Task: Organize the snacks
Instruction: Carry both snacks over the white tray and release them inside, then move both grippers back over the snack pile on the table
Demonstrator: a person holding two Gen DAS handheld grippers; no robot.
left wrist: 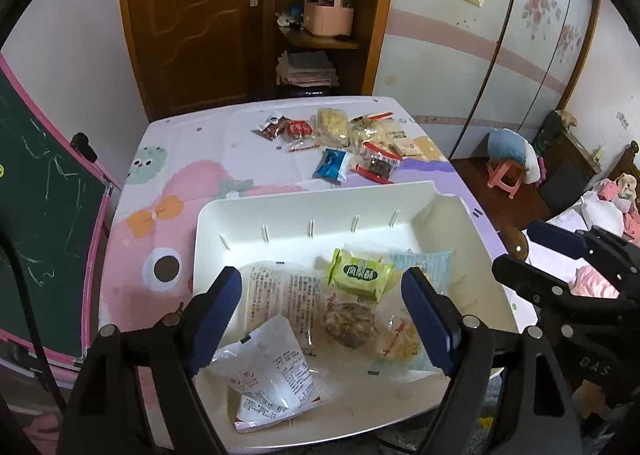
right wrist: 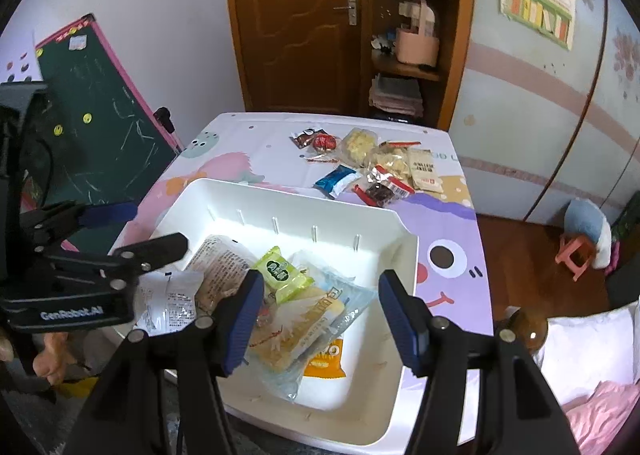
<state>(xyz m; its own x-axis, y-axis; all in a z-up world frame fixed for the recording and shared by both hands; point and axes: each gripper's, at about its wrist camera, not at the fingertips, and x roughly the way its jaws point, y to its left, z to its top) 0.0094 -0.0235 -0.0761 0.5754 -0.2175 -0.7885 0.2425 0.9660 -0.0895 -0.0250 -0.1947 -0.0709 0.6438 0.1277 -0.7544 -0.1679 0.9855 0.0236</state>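
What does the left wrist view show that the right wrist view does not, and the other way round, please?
Only the left wrist view: the white printed packet whole, and a round brown snack beneath the green packet. Only the right wrist view: an orange packet under the pile, and the chalkboard's top edge. Both: the white bin, the blue packet on the table beyond, both grippers open.
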